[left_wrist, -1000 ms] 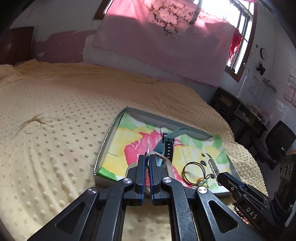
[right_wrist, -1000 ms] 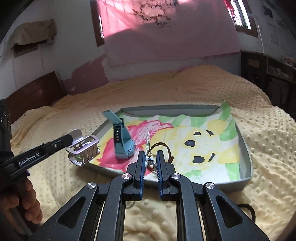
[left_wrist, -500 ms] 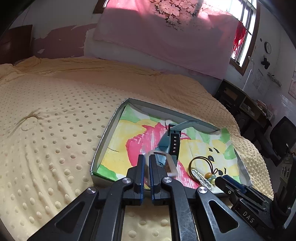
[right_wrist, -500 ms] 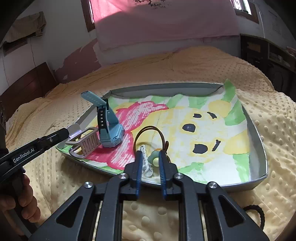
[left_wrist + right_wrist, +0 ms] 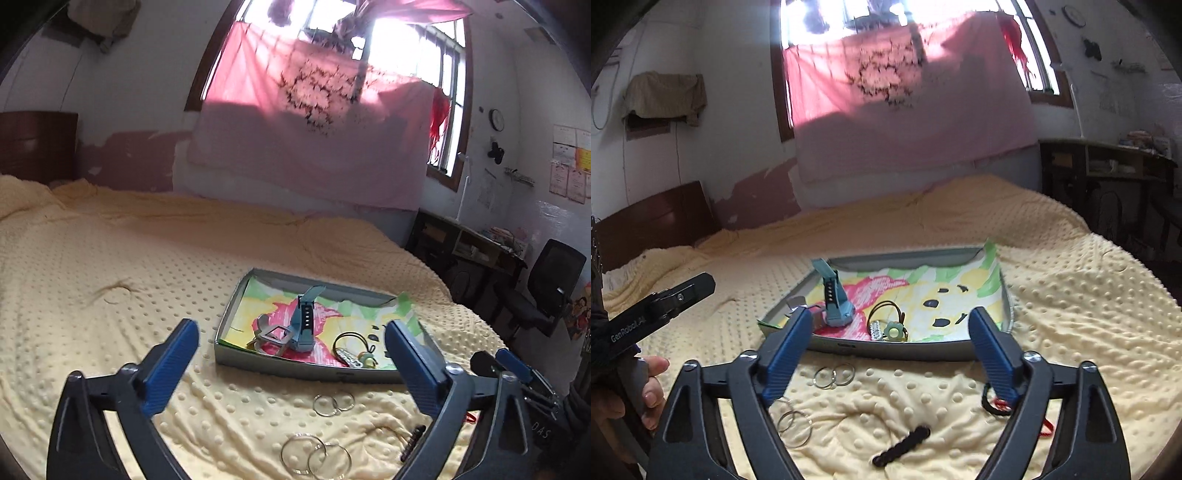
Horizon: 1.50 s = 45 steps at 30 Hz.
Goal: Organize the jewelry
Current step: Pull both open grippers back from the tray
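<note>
open right claw (image 5: 892, 341), jewelry tray (image 5: 1005, 295), rings (image 5: 834, 376)

Home bedroom: big bed (image 5: 147, 266) with yellow dotted blanket, wooden headboard (image 5: 653, 221), pink curtain (image 5: 905, 99) over window, desk (image 5: 469, 243), wall clock (image 5: 496, 120)

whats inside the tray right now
Inside the tray: teal watch, silver clip, brown hair tie, white clip. The drawing lining it covers its floor.

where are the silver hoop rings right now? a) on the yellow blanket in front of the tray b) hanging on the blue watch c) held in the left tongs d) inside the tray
a: two pairs of silver hoop rings lie on the yellow blanket on the near side of the tray, and both tongs are open and hold nothing.
</note>
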{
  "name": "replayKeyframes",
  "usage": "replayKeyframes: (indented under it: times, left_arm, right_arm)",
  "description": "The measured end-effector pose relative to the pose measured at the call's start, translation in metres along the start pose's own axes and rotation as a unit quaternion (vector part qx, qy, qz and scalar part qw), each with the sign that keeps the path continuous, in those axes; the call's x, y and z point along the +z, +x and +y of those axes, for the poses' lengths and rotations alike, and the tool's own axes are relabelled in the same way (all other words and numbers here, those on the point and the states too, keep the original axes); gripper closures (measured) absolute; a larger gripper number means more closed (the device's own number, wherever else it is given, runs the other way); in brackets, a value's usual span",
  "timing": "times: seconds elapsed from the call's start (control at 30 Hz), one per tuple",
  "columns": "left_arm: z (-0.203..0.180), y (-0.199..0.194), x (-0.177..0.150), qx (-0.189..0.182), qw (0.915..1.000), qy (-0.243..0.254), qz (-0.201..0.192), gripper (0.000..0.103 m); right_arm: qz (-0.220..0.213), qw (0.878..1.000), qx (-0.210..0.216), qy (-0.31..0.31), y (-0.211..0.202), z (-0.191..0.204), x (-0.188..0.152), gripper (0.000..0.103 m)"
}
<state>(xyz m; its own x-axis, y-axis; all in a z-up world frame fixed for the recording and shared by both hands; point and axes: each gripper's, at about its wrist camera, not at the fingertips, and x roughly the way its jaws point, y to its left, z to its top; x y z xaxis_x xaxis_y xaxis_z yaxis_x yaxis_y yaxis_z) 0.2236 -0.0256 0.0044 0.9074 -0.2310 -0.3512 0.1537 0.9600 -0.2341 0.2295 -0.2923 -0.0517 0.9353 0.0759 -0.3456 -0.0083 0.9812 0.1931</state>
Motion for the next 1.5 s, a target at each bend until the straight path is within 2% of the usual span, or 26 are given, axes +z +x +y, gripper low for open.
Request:
replayKeyframes:
  times: [0.1,0.2,0.47,0.73,1.1,1.5]
  left_arm:
    - [-0.006,-0.029,0.0,-0.001,0.9998,0.015,-0.014,0.0]
    - [-0.012,-0.058,-0.002,0.001,0.9995,0.023,-0.023,0.0]
    - [-0.024,-0.133,-0.015,0.003,0.9983,0.042,-0.041,0.0]
    - [-0.035,-0.186,-0.043,0.006,0.9969,0.059,-0.051,0.0]
    - [-0.033,-0.215,-0.081,0.015,0.9979,0.054,-0.032,0.0]
    - [-0.029,-0.205,-0.082,0.029,0.9978,0.055,-0.024,0.0]
  right_arm:
    - [-0.026,1.0,0.0,-0.002,-0.038,0.0,0.003,0.008]
    - [-0.044,0.999,0.0,-0.001,-0.072,-0.001,0.006,0.004]
    - [-0.066,0.998,-0.002,-0.011,-0.155,0.003,0.003,0.003]
    - [-0.081,0.996,-0.017,-0.019,-0.213,0.005,-0.024,0.001]
    - [-0.077,0.997,-0.015,-0.012,-0.248,-0.004,-0.063,0.001]
    - [-0.064,0.998,-0.025,-0.005,-0.233,-0.008,-0.073,0.001]
